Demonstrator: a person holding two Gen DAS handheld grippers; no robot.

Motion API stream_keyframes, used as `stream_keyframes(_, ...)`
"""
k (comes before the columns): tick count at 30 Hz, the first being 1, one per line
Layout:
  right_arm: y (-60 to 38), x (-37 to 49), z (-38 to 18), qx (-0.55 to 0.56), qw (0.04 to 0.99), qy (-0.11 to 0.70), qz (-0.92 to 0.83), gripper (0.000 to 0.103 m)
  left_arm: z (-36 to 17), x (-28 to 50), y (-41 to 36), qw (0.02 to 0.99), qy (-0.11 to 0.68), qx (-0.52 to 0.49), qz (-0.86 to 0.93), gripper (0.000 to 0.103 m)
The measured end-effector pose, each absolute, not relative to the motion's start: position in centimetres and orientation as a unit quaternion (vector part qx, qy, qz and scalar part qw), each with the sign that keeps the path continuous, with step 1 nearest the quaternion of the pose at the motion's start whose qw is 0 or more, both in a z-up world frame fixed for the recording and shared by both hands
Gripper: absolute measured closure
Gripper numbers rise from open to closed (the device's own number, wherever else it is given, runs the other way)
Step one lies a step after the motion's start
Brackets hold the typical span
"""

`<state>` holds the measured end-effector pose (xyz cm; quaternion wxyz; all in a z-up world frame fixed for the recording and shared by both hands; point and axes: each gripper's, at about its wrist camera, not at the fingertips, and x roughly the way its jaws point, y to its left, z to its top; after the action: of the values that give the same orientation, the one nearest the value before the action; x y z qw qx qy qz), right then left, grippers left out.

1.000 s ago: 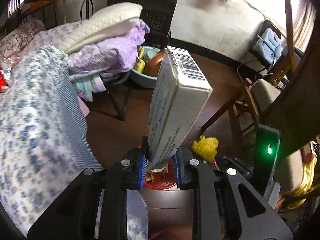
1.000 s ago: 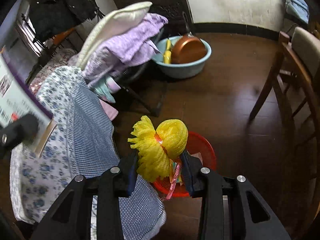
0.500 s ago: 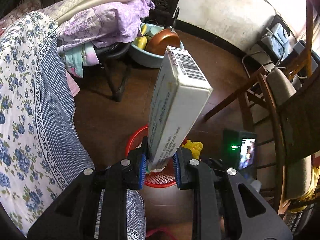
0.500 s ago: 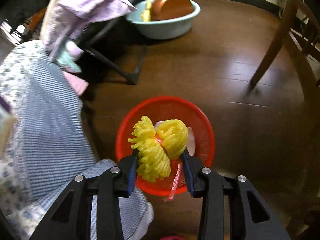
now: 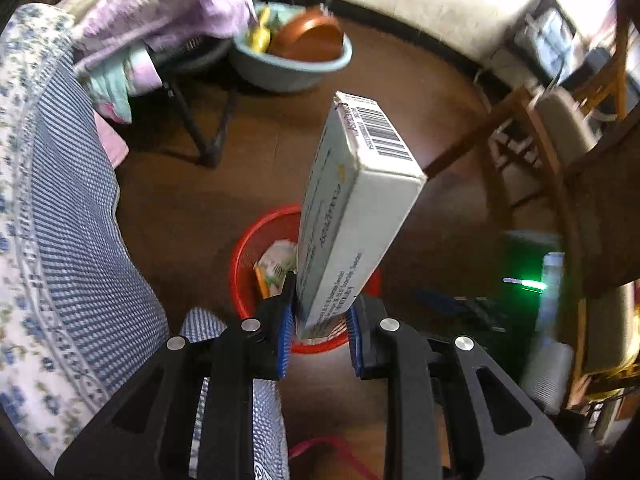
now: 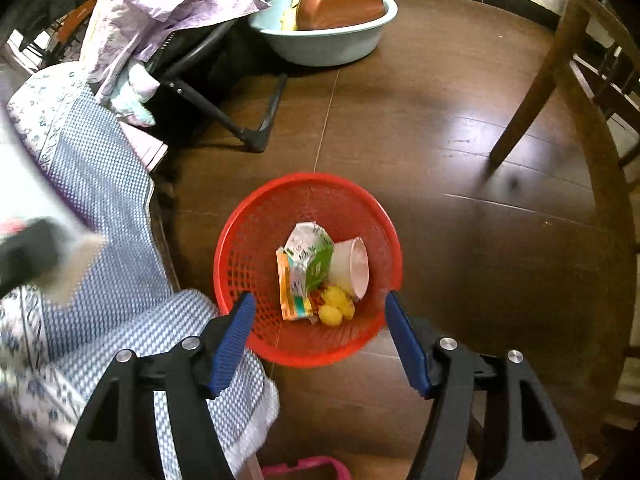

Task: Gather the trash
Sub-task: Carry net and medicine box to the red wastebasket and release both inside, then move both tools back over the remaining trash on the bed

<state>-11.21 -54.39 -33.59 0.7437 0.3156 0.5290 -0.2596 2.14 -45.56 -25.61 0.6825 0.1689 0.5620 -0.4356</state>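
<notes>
Left view: gripped carton (image 5: 352, 216), right view: yellow netting (image 6: 337, 307) in basket (image 6: 256, 240)

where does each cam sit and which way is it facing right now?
Left wrist: on the left gripper, facing steeply down along its fingers; shows them shut on a cardboard box over the red basket.
Right wrist: on the right gripper, facing steeply down; its jaws, just opened, stand empty above the red basket, yellow net lying inside.
Shared: basket, blue basin, checked cloth, dark wood floor.
</notes>
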Motion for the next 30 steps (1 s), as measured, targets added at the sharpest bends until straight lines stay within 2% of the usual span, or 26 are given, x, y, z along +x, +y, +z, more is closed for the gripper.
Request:
stream_keyframes(5,-54.6,-13.5,-33.1,0.324,0.736,0.528,-0.272,0.036,-29.7,1.7,-47.6,0.654,0.594,0.2,-0.423,0.079)
stream_keyframes(14,-55.8,-14.3,-32.8,0.328,0.739,0.517,-0.281,0.036,-32.8,1.7,-49.2,0.63,0.621,0.204,-0.42,0.078)
stream_keyframes(19,-56.0,-14.1,-33.3,0.326,0.736,0.52,-0.285,0.036,-33.1,2.0,-49.3,0.632,0.627,0.199,-0.409,0.041)
stream_keyframes(21,-56.0,-14.0,-33.4,0.327,0.735,0.522,-0.284,0.036,-32.9,2.3,-49.2,0.636,0.627,0.193,-0.406,0.033)
stream_keyframes(30,-55.5,-13.7,-31.6,0.321,0.744,0.518,-0.275,0.036,-31.0,3.3,-48.2,0.651,0.622,0.163,-0.404,0.033)
